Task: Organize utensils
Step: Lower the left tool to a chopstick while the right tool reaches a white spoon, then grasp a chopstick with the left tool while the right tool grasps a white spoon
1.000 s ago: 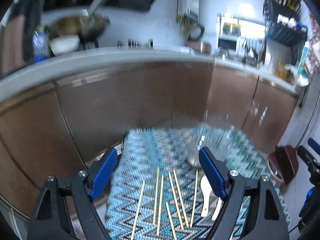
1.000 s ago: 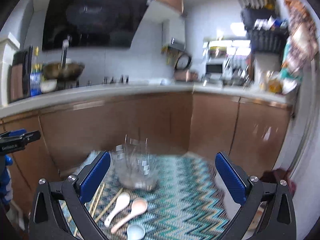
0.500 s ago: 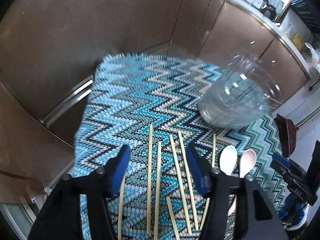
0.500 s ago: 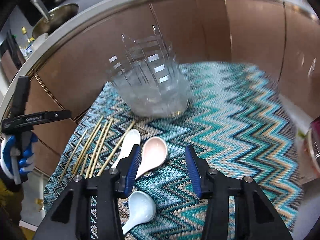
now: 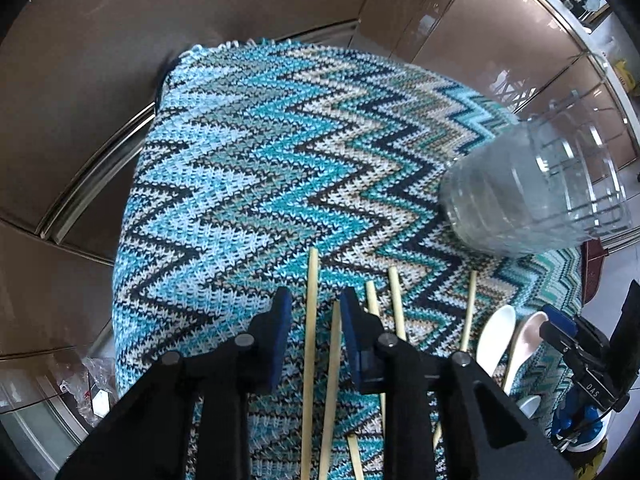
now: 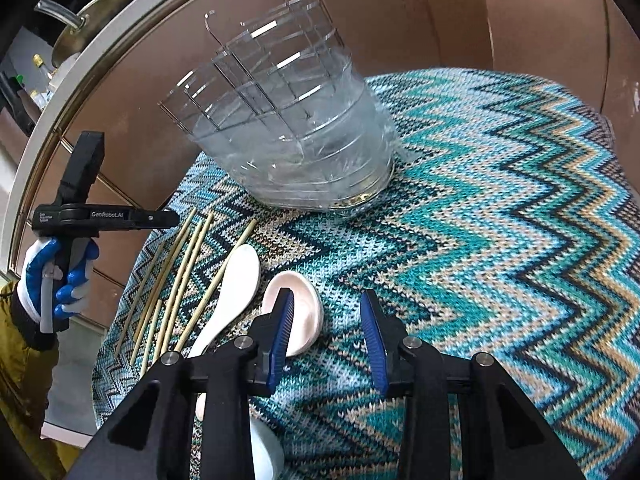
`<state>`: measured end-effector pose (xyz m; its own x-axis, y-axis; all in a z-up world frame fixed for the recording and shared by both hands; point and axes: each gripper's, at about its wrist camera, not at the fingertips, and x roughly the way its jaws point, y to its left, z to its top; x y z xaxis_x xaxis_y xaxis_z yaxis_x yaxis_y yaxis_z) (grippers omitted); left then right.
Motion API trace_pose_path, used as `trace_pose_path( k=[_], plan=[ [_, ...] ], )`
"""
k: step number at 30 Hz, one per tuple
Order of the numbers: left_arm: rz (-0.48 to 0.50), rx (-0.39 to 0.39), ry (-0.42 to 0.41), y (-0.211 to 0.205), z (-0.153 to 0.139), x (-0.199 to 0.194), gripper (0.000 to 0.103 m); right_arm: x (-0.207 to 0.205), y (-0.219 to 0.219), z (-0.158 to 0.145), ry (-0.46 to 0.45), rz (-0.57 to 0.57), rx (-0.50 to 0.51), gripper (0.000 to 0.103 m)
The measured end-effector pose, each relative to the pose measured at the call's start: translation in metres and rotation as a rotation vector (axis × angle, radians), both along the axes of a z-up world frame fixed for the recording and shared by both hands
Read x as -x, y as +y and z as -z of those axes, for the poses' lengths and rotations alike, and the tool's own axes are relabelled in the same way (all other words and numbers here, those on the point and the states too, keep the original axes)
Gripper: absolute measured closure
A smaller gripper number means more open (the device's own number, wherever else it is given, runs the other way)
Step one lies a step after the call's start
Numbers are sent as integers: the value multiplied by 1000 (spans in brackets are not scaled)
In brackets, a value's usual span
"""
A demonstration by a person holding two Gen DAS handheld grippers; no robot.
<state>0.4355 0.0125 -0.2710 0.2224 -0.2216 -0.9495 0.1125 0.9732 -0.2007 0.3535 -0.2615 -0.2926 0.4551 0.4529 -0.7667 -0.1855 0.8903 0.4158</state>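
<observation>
Nothing is sorted yet: chopsticks [image 5: 310, 320] and spoons [image 6: 236, 280] lie outside the empty clear organizer [image 6: 296, 140]; both grippers' jaws gape, holding nothing.

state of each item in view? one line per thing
left gripper: open, two chopsticks between its fingers
right gripper: open, over the pink spoon
chopsticks: loose, flat on the cloth
white spoon: flat, bowl up
pink spoon: flat, bowl up
clear holder: upright, empty
</observation>
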Motion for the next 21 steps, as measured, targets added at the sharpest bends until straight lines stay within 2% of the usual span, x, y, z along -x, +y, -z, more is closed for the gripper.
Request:
trace_pose_path(
  k=[3,5,8,9,10,17,21],
  plan=[
    [0,-7,19,-1,6,-5,86,-5,3,5,17,-19,8,70],
    [2,-10,29,-2,10,-8,88,-7,3,6,23,-28,1,75],
    [3,-11,30,-2,14,-9,91,-12,3,9,33,-45,-26,84],
    [2,-5,28,-1,14,-9,92,-14,4,10,31,-54,-34,90],
    [1,1,27,-1,14,-9,97,-14,4,9,27,-60,-40,95],
    [-13,18,-27,9,2,9,98,2,9,-19,-56,-68,-17,95],
    [-13,37,-98,14,-27,29,98,24,8,-47,-124,-37,19,95]
  ],
)
